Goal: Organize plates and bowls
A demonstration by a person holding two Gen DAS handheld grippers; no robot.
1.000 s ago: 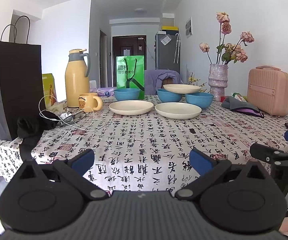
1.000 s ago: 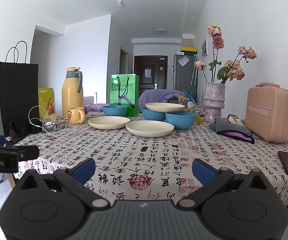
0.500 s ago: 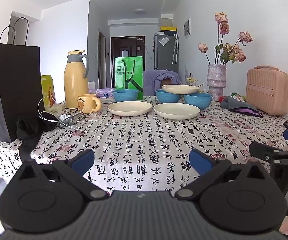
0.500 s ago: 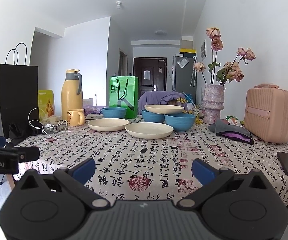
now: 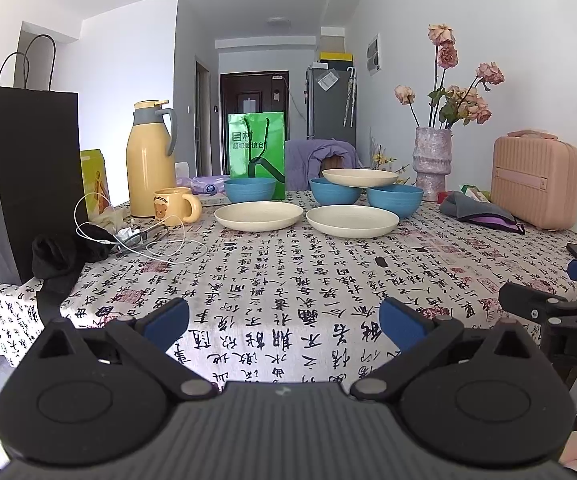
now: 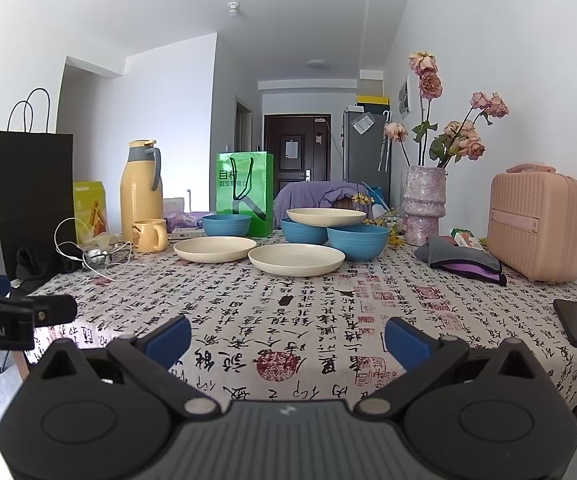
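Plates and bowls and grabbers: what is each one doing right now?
Left gripper: open, empty.
Right gripper: open, empty.
Top plate: resting on two blue bowls.
Two front plates: flat on the table, side by side.
Left bowl: upright, alone.
Thermos: lid on.
Pink case: shut.

Both wrist cameras look level across the table (image 5: 288, 280) from its near edge, past wide-apart jaws; the plates (image 6: 296, 259) far ahead between them appear in both.

We see two cream plates (image 5: 258, 216) (image 5: 352, 221) lying flat side by side on the worktop. Behind them stand three blue bowls (image 5: 249, 189) (image 5: 394, 199) (image 5: 334, 194), with a third cream plate (image 5: 359, 177) resting across two.
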